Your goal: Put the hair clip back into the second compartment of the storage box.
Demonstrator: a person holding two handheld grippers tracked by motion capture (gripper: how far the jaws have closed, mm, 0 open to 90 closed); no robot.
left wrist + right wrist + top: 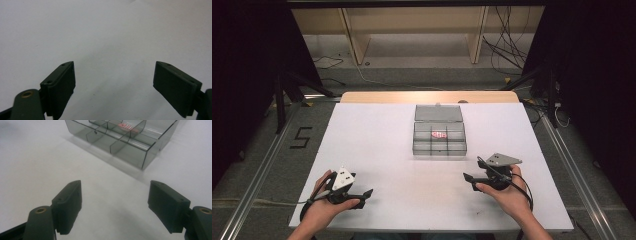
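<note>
A black "5" (300, 137) is marked on the grey floor left of the worktop (377, 150). The left tool (368, 193), held near the white worktop's front left corner, has its jaws wide apart with nothing between them, over bare white surface. At mid-worktop sits a smoky clear box (439, 145) with its lid (438, 113) laid back; one of its compartments holds a red-and-white item (439, 134) whose print is too blurred to read. The right tool (468, 178), front right and well apart from the box, gapes wide and empty. Behind the worktop are a wooden frame (354, 40) and loose cables (507, 47) on the floor.
</note>
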